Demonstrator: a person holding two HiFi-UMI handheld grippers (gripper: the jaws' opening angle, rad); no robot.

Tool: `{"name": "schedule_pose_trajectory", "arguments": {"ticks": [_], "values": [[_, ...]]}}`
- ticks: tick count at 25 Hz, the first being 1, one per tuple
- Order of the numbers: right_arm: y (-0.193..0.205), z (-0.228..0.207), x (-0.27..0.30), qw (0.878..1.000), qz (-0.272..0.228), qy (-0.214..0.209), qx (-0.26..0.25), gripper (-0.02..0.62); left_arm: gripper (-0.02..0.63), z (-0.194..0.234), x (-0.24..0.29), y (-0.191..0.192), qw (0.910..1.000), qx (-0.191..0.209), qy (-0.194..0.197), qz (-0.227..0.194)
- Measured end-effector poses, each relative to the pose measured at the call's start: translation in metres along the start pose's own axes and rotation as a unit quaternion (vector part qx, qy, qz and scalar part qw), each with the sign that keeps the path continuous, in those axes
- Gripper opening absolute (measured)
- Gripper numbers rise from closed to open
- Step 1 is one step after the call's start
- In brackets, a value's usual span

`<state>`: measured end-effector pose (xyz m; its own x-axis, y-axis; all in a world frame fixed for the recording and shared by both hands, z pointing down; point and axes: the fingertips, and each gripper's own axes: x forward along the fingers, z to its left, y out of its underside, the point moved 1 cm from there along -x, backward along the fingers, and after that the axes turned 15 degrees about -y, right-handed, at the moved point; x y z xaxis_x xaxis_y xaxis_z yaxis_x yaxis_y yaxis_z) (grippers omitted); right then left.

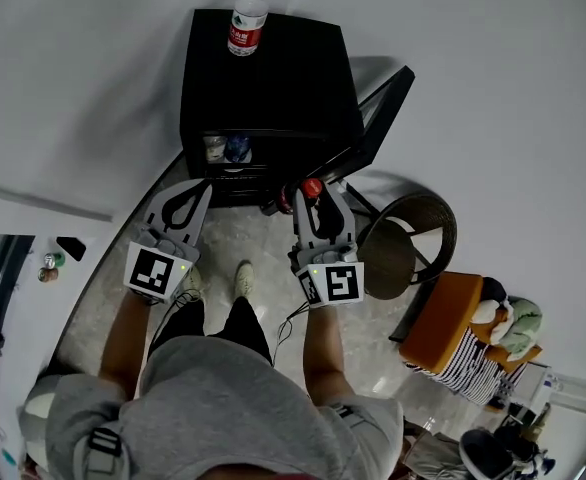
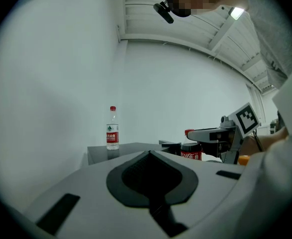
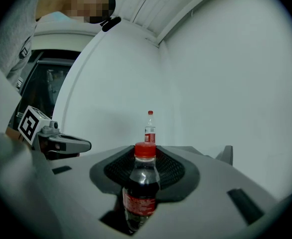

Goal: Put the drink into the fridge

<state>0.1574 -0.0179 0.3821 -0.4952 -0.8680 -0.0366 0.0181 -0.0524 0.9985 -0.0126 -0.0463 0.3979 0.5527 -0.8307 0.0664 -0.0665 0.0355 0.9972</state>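
A cola bottle [image 1: 311,185] with a red cap stands upright between the jaws of my right gripper [image 1: 320,196], which is shut on it. The right gripper view shows its dark body and red label [image 3: 142,188]. The black mini fridge [image 1: 273,68] stands just ahead against the wall, its door [image 1: 381,116] swung open to the right. Small items sit on an inner shelf [image 1: 228,150]. My left gripper [image 1: 201,186] is held beside the right one, in front of the fridge opening. Its jaws meet with nothing between them. A water bottle [image 1: 247,18] stands on the fridge top.
A round dark chair [image 1: 413,243] stands right of the open door. An orange bag and striped cloth [image 1: 451,323] lie further right. The person's feet [image 1: 243,278] are on the pale floor before the fridge. White walls close in behind.
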Motion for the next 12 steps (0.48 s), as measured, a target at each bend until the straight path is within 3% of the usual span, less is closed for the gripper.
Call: {"name": "schedule_pose_trajectory", "arguments": {"ticks": [12], "values": [[0.074, -0.037, 0.032, 0.999, -0.002, -0.054, 0.003, 0.146, 0.005, -0.001, 0.041, 0.066, 0.9985, -0.001, -0.04, 0.039]]}}
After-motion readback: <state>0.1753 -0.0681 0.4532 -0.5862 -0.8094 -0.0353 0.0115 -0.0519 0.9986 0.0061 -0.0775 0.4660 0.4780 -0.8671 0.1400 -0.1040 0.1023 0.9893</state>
